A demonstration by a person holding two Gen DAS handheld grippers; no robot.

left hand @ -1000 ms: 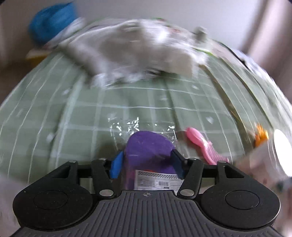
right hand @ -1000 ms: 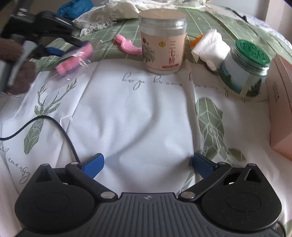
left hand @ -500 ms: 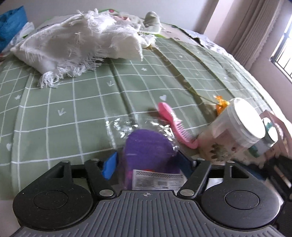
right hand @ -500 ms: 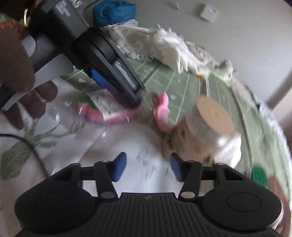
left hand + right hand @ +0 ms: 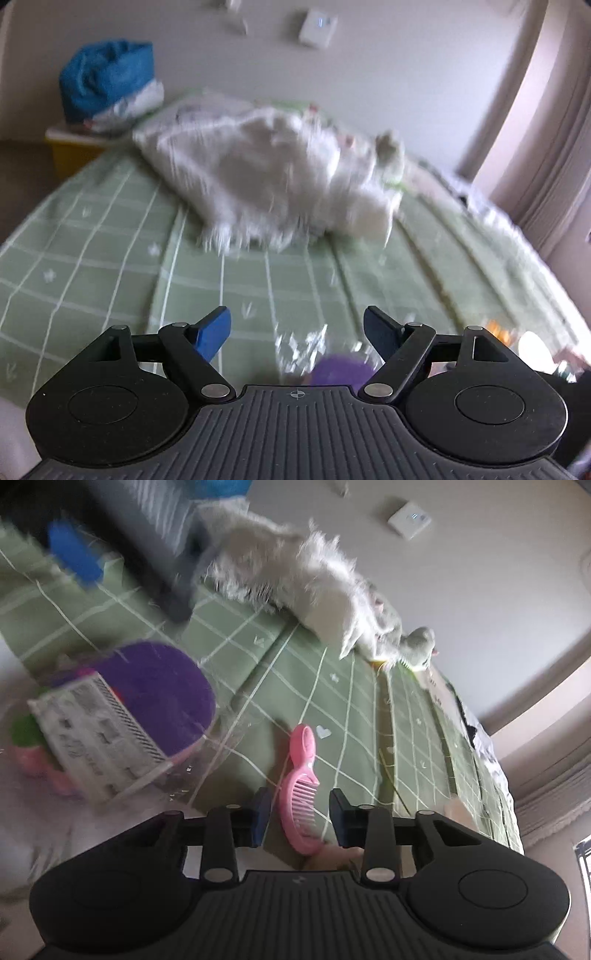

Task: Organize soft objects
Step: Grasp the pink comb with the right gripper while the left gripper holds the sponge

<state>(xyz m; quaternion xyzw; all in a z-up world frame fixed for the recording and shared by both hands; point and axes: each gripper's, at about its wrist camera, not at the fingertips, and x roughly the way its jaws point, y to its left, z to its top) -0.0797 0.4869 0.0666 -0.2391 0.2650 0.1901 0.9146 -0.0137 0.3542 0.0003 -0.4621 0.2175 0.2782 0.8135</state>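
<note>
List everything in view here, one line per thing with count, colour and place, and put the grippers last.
sponge pack: one, purple, pink and green in clear wrap with a white label, lying on the bed at the left of the right wrist view.
comb: one, pink, on the bedspread between the right gripper's fingers, not visibly touched.
fringed blanket: one, white, bunched at the far end of the bed.
bedspread: one, green with white grid lines, covering the bed.
bag: one, blue, beside the bed's far left corner.
wall plate: one, white, on the wall.
left gripper: one, black with blue pads, open.
right gripper: one, black with blue pads, open around the comb.
</note>
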